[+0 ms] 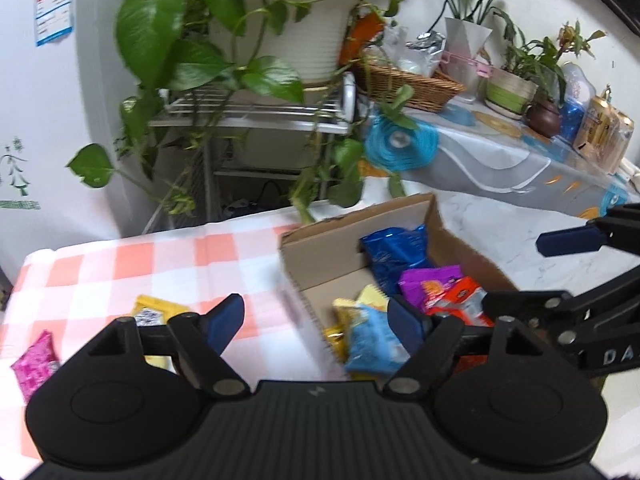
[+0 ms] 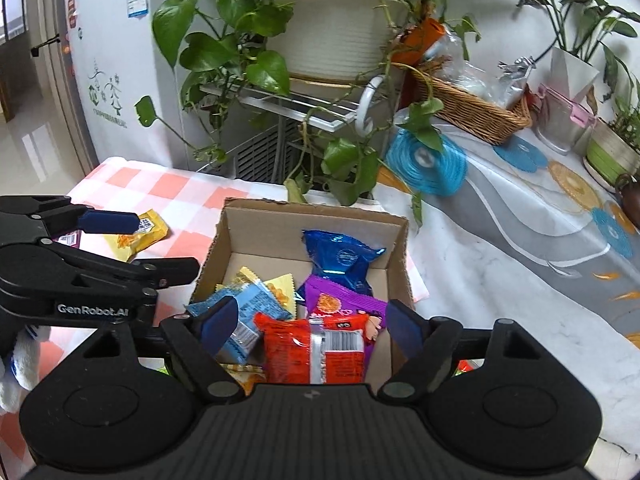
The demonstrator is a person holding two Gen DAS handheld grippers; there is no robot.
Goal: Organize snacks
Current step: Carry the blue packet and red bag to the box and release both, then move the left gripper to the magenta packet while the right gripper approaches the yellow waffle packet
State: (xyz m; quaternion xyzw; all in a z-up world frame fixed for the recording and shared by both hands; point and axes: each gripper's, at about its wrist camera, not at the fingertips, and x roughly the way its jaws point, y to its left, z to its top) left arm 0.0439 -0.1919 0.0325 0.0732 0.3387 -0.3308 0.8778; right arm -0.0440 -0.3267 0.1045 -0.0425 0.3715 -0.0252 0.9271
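The cardboard box (image 2: 304, 216) sits on the table's checked cloth (image 1: 120, 256), holding blue (image 2: 340, 260), purple (image 2: 340, 300), red (image 2: 312, 348) and light blue (image 2: 240, 312) snack packets. Right gripper (image 2: 310, 326) hangs over the box, jaws apart, empty. Left gripper (image 1: 316, 322) gapes at the box's edge, gripping nothing; a yellow packet (image 1: 154, 310) and a pink packet (image 1: 34, 362) lie on the cloth.

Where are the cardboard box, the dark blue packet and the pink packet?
Box (image 2: 256, 220), right wrist view, on its far wall.
Blue packet (image 2: 340, 260), right wrist view, on its middle.
Pink packet (image 1: 34, 364), left wrist view, on its middle, lying on the checked cloth.
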